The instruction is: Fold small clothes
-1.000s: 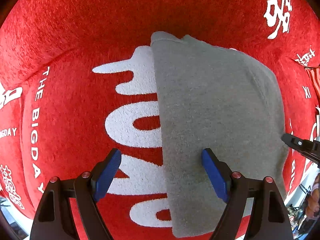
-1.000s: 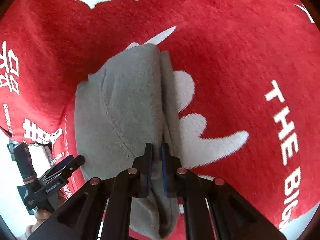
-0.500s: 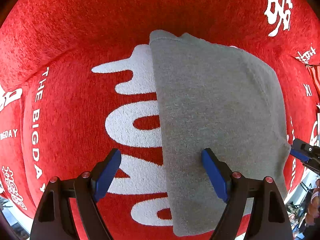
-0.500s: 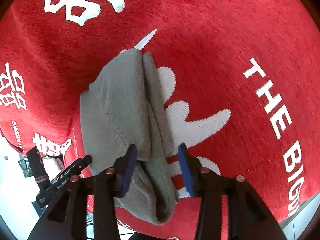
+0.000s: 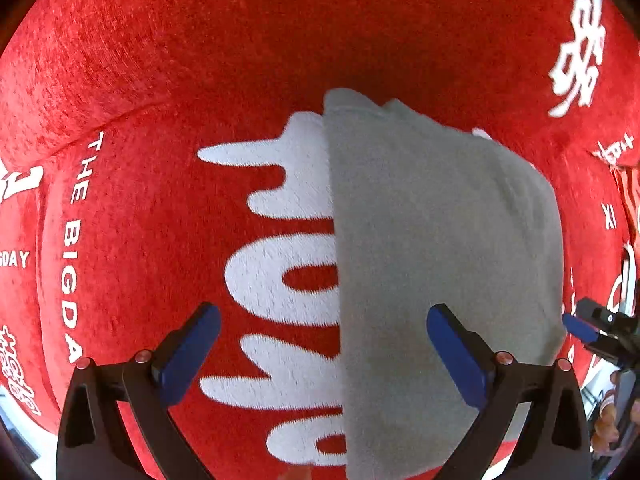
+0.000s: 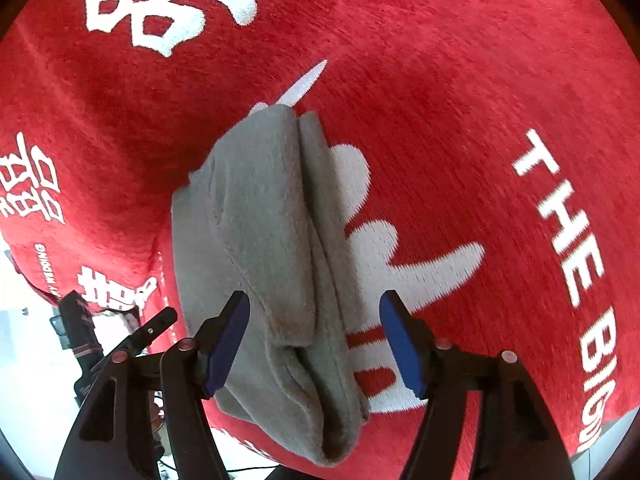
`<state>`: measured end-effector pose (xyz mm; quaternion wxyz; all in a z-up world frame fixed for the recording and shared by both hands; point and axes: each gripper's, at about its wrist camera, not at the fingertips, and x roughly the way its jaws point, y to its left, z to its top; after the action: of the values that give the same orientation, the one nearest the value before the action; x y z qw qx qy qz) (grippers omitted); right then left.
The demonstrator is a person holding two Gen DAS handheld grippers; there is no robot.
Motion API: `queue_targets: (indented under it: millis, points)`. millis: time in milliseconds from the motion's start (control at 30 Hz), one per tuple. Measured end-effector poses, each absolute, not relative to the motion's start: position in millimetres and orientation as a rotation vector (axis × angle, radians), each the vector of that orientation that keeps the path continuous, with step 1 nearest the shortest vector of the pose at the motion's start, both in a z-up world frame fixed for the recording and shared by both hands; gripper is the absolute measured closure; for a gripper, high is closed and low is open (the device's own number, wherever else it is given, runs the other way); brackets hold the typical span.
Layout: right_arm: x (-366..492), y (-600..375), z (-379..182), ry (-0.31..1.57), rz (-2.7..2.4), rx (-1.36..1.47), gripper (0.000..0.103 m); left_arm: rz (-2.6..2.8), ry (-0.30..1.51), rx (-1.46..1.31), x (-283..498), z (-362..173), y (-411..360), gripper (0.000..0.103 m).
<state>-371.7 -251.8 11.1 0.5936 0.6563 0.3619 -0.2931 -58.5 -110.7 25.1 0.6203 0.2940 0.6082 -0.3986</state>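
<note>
**A:** Claws first, since they sit nearest you. Your right claw point(image 6: 314, 340) has its jaws opening; the folded end of the grey garment point(image 6: 272, 248) lies between the blue pads point(image 6: 226, 338), but neither pad presses on it. So you hold nothing there.

**B:** And the left one?

**A:** Your left claw point(image 5: 322, 354) points straight down, jaws opening to their widest. It straddles the straight left edge of the grey garment point(image 5: 432, 264): one pad over the red cloth point(image 5: 168, 208), the other over the grey fabric. It grips nothing either.

**B:** Where does the garment lie, then?

**A:** Flat on the red cloth with white lettering that covers the worktop, partly over the big white letters point(image 5: 280, 272). From your right wrist view you see stacked layers and a rolled fold line running away from you, so it looks folded at least once. Farther off, near the cloth's edge, you can make out your other claw.

**B:** Which step is this?

**A:** I'd judge you are letting go after laying a fold. Next, you probably either smooth it or take one more fold; that would call for pinching all the layers at one end together, so the stack doesn't slide apart as you carry it over.
</note>
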Motion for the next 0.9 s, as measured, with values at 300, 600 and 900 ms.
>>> queue_targets:
  millis: [300, 600, 900]
  points:
    - [-369, -266, -4, 0.879, -0.635, 1.547, 0.031, -0.933, 1.459, 0.7, -64, 7, -123, 0.0]
    - [-361, -271, -13, 0.915, -0.544, 1.553, 0.031, -0.989, 1.506, 0.687, -75, -4, -135, 0.0]
    - [-348, -281, -28, 0.892, -0.392, 1.593, 0.029, -1.053, 1.639, 0.584, -78, -27, -152, 0.0]
